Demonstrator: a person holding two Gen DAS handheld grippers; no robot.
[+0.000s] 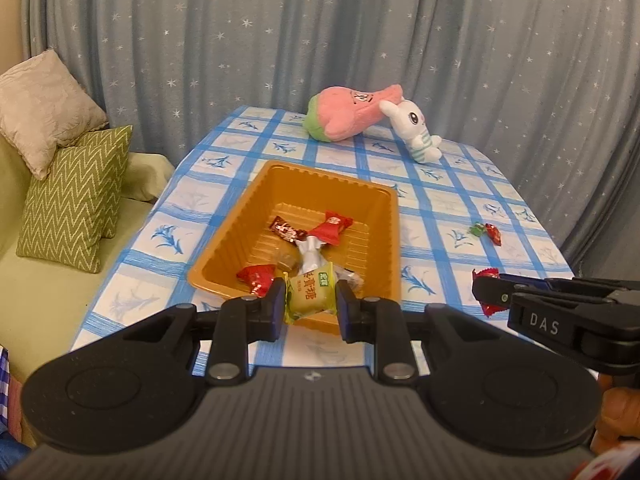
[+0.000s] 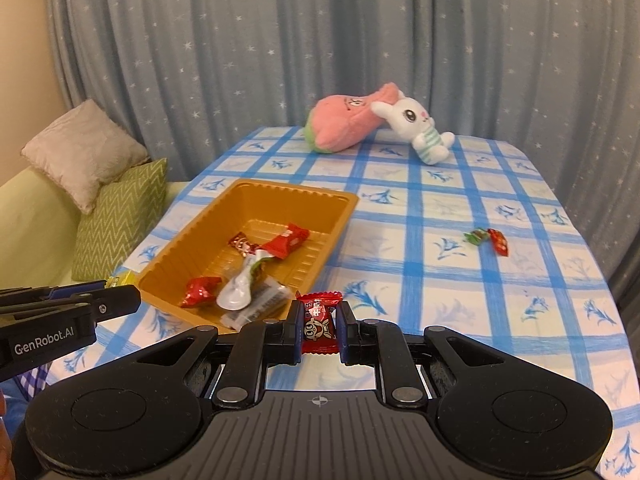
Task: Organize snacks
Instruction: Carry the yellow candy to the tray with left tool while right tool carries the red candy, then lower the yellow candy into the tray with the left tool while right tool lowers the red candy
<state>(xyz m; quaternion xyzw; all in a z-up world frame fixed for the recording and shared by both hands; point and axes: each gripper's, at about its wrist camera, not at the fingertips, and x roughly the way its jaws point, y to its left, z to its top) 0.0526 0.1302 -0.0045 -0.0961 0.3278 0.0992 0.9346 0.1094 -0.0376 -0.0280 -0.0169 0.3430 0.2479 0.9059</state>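
An orange plastic tray [image 1: 256, 192] [image 2: 340, 204] sits on the blue checked tablecloth and holds several wrapped snacks, red ones [image 1: 330, 228] [image 2: 286, 242] among them. My left gripper [image 1: 310, 300] is shut on a yellow-green wrapped snack [image 1: 308, 296], held above the tray's near edge. My right gripper [image 2: 320, 326] is shut on a red wrapped candy [image 2: 318, 324], held above the cloth just right of the tray's near corner. A green candy [image 1: 477, 229] [image 2: 474, 237] and a red candy [image 1: 494, 234] [image 2: 498, 240] lie loose on the cloth to the right.
A pink plush [image 1: 352, 116] [image 2: 348, 124] and a white rabbit plush [image 1: 416, 128] [image 2: 420, 128] lie at the table's far edge. A green sofa with cushions [image 1: 76, 196] [image 2: 120, 216] stands left of the table. A starred curtain hangs behind.
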